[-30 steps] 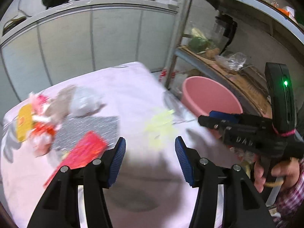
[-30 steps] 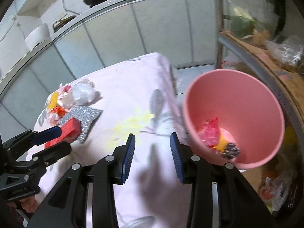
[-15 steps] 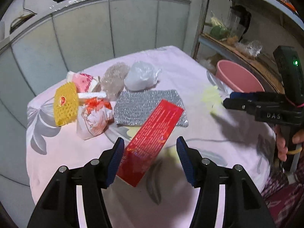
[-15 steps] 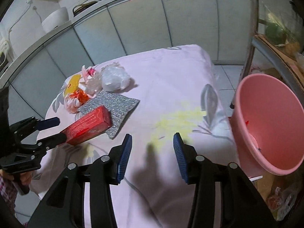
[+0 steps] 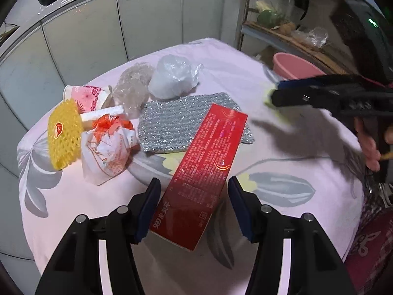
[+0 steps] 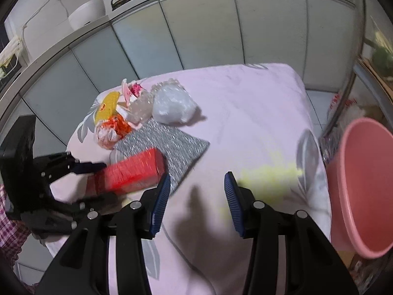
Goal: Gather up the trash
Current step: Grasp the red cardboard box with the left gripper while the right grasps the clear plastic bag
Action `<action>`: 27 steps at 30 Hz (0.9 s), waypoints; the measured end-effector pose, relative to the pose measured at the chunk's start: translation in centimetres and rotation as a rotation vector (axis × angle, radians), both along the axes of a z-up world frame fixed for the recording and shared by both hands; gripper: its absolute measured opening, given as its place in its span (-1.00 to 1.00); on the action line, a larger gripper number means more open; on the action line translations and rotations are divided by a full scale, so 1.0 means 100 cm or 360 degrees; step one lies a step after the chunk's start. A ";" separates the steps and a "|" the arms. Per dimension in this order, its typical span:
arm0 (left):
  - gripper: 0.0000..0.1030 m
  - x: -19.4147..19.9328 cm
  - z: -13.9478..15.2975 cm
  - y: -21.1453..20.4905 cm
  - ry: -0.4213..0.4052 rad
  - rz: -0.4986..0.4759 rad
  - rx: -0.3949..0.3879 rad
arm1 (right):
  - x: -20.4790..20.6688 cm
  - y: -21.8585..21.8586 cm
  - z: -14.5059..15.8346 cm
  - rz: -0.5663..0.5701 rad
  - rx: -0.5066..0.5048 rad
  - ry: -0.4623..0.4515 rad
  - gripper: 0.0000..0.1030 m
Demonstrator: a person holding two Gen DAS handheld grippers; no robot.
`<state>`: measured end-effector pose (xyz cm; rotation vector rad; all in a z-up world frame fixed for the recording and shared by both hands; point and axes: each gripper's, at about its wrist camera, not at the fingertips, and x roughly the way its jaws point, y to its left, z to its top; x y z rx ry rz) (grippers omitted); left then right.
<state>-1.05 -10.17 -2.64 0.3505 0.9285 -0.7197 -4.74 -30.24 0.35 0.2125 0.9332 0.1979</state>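
The table [image 5: 245,78], under a pale floral cloth, carries a trash heap toward its far left corner; the pink bucket [image 6: 363,196] stands off its right edge. The silver bubble mailer [image 5: 172,123] looks soft and light. Across it, reaching toward the near edge, lies the red carton [image 5: 206,169]: stiff, light and probably glossy-slick, best pinched across its narrow width. The left gripper [image 5: 194,204] tilts down, fingers apart astride its near end, pads not pressing. The right gripper [image 6: 196,191] tilts over bare cloth mid-table, its jaws having just widened, with nothing between them.
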 end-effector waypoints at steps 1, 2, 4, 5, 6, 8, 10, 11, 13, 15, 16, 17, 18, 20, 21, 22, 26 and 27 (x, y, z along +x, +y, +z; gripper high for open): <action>0.02 -0.001 0.000 0.001 -0.0004 -0.0004 -0.0010 | 0.003 0.002 0.001 0.0007 -0.0003 -0.0005 -0.09; 0.00 -0.003 0.000 0.002 -0.0015 -0.0007 -0.0018 | 0.010 0.006 0.002 0.0019 -0.0008 -0.0014 -0.09; -0.06 -0.008 0.000 0.003 -0.0055 -0.0015 -0.0028 | 0.021 0.012 0.005 0.0039 -0.0013 -0.0030 -0.08; -0.13 -0.011 0.000 0.004 -0.0072 -0.0015 -0.0038 | 0.025 0.015 0.006 0.0046 -0.0015 -0.0035 -0.08; -0.17 -0.013 0.001 0.006 -0.0074 -0.0014 -0.0053 | 0.030 0.018 0.007 0.0053 -0.0018 -0.0040 -0.08; -0.20 -0.017 0.003 0.011 -0.0056 -0.0001 -0.0115 | 0.041 0.024 0.009 0.0071 -0.0025 -0.0050 -0.07; -0.21 -0.020 0.006 0.016 -0.0052 0.0019 -0.0157 | 0.053 0.028 0.011 0.0080 -0.0038 -0.0059 -0.06; -0.21 -0.022 0.007 0.019 -0.0053 0.0038 -0.0179 | 0.057 0.029 0.011 0.0076 -0.0042 -0.0060 -0.02; -0.21 -0.025 0.009 0.026 -0.0048 0.0075 -0.0223 | 0.069 0.031 0.014 0.0055 -0.0040 -0.0067 0.16; -0.22 -0.027 0.013 0.034 -0.0044 0.0118 -0.0273 | 0.079 0.032 0.015 0.0053 -0.0018 -0.0063 0.19; -0.22 -0.028 0.014 0.037 -0.0044 0.0138 -0.0298 | 0.086 0.033 0.014 0.0054 -0.0001 -0.0054 0.20; -0.22 -0.030 0.016 0.040 -0.0047 0.0160 -0.0319 | 0.091 0.033 0.013 0.0056 0.0012 -0.0044 0.21; -0.22 -0.031 0.017 0.043 -0.0047 0.0180 -0.0335 | 0.098 0.035 0.011 0.0060 0.0032 -0.0025 0.22; -0.22 -0.033 0.018 0.048 -0.0037 0.0212 -0.0368 | 0.108 0.039 0.005 0.0067 0.0043 0.0007 0.22; -0.22 -0.034 0.018 0.050 -0.0034 0.0223 -0.0375 | 0.112 0.042 0.001 0.0068 0.0031 0.0022 0.22; -0.22 -0.035 0.018 0.051 -0.0034 0.0237 -0.0378 | 0.116 0.045 -0.002 0.0069 0.0015 0.0032 0.22; -0.22 -0.039 0.017 0.055 -0.0021 0.0283 -0.0380 | 0.123 0.052 -0.015 0.0079 -0.0043 0.0051 0.21; -0.22 -0.040 0.017 0.056 -0.0019 0.0294 -0.0383 | 0.122 0.053 -0.017 0.0080 -0.0053 0.0044 0.03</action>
